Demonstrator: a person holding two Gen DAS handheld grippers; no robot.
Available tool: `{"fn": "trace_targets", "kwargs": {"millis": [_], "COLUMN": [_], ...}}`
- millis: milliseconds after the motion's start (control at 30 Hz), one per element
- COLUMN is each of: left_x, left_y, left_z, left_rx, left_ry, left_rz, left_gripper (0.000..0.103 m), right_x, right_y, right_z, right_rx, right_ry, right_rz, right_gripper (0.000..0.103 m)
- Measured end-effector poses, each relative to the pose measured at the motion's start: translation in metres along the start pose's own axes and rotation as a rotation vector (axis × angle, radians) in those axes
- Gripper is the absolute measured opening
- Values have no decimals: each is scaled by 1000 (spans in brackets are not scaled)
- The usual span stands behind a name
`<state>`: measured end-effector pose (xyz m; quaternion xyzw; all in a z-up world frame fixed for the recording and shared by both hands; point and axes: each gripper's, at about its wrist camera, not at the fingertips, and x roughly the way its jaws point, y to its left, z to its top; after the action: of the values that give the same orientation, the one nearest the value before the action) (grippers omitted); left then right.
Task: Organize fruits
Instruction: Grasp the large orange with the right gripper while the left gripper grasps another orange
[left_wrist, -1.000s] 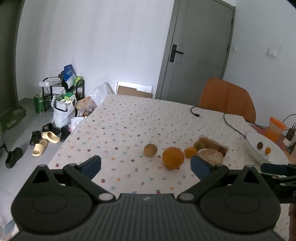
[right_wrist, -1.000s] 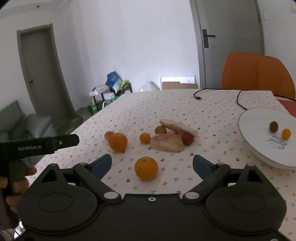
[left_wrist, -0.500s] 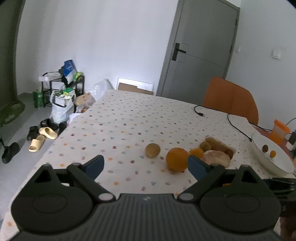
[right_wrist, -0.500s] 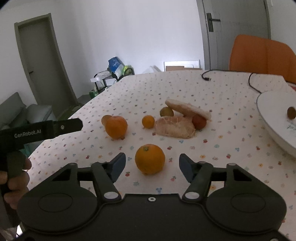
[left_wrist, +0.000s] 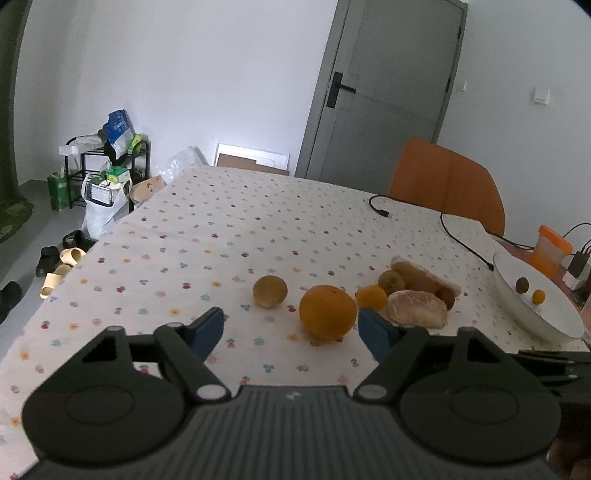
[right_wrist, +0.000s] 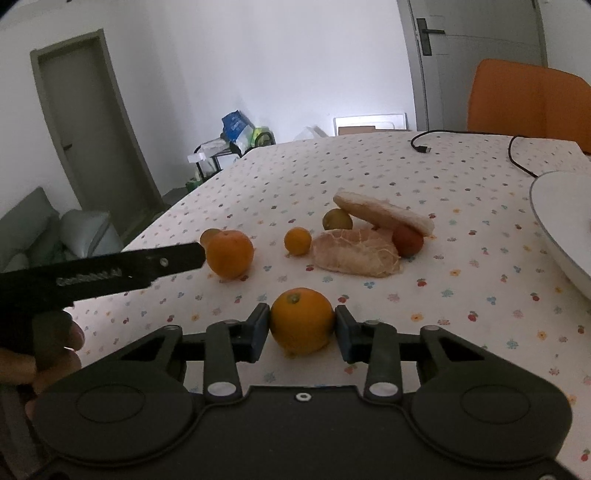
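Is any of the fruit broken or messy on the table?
Yes. One big citrus fruit, the peeled fruit, lies bare on the tablecloth, with a loose slab of its peel propped over the small red fruit behind it. The other fruits look whole, and nothing seems spilled.

This is a lived-in home, likely a dining room. A table (left_wrist: 229, 236) wears a cloth printed with small flowers, with an orange chair (left_wrist: 447, 184) pushed up to its far side. Slippers (left_wrist: 61, 266) lie scattered on the floor beside a low black rack (left_wrist: 107, 166) crammed with bags and boxes. A grey door (left_wrist: 388, 92) with a lever handle stands shut in the plain white wall, and a grey sofa (right_wrist: 33, 229) sits off to one side.
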<state>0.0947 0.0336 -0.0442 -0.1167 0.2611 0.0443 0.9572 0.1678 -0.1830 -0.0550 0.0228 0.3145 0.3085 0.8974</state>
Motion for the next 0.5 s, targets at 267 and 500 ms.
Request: {"fn": "trace_targets", "kwargs": {"millis": [267,500], "left_x": [11,21], "left_y": [-10,-17], "left_z": [0,0], "left_rx": [13,25], "left_ry": [11,15], "left_rz": [-15,-19], "left_gripper": [77,76], "right_x": [-9,-13], "right_y": [-11,-19], "right_z": [2,5], "right_rx": [14,21], "right_ry": [-23,-43], "right_rz": [-28,-52], "right_gripper": [36,36]}}
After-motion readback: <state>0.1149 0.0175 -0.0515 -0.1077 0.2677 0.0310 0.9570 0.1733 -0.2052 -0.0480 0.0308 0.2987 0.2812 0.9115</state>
